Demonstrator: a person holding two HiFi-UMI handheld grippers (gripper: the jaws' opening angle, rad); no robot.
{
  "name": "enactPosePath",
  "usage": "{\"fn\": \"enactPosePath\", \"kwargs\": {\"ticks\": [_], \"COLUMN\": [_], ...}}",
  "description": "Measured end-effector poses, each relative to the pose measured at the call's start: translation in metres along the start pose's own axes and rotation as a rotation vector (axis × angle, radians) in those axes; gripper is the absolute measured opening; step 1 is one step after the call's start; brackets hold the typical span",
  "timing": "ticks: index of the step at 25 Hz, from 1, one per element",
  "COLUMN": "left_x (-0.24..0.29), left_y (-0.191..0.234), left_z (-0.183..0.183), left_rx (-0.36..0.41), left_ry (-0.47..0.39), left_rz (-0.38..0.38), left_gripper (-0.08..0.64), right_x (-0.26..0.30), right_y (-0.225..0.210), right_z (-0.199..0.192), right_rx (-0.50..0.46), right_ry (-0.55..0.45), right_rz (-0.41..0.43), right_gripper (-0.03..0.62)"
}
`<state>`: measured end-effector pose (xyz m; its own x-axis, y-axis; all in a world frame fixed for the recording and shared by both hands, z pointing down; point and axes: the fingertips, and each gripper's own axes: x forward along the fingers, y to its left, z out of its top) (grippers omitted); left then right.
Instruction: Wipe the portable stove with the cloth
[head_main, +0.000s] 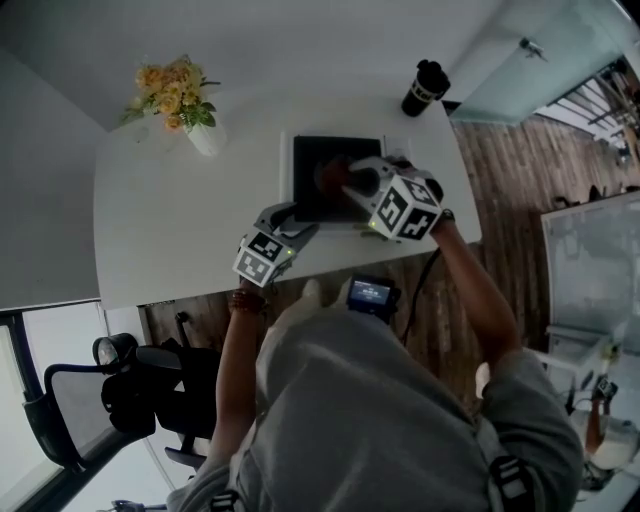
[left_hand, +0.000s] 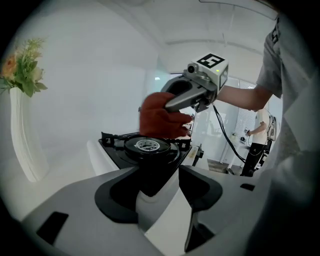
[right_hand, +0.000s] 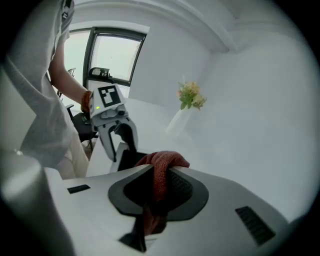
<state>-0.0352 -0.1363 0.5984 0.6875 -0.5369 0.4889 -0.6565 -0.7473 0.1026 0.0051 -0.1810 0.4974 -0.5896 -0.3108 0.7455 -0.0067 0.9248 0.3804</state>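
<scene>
White table (head_main: 170, 230), stove (head_main: 312, 158) near the far edge: your right gripper (right_hand: 157, 186) pinches the red cloth (right_hand: 163, 162) over the burner (left_hand: 147, 146) (contact unclear). Left gripper (left_hand: 160, 186) gapes at the stove's near corner. Wiping looks barely begun; most of the top remains.

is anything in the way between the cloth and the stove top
Nothing visible does. The cloth, clamped in the right gripper, hangs right over the portable stove burner with no object between them.
</scene>
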Motion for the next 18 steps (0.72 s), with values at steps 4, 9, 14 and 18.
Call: {"fn": "enactPosePath", "kwargs": {"ticks": [4,9,14,18], "left_x": [0.002,0.002,0.004,0.004], "left_y": [-0.001,-0.001,0.001,0.003], "left_z": [0.001,0.000,0.001,0.001], "left_rx": [-0.003,0.004,-0.008,-0.008], "left_ry": [0.012,0.021,0.019,0.023], "left_rz": [-0.004,0.014,0.042,0.061], "left_gripper": [0.265,0.264,0.262,0.255], "right_x": [0.030,0.098,0.139,0.143], "right_y": [-0.037,-0.052,-0.045,-0.034], "right_z": [0.033,0.033,0.012,0.007], "right_rx": [0.115,0.033,-0.022,-0.003], "right_ry": [-0.095,0.067,0.219,0.268], "right_rz": [-0.006,0.016,0.060,0.107], "right_gripper": [0.068,0.067,0.067,0.061]}}
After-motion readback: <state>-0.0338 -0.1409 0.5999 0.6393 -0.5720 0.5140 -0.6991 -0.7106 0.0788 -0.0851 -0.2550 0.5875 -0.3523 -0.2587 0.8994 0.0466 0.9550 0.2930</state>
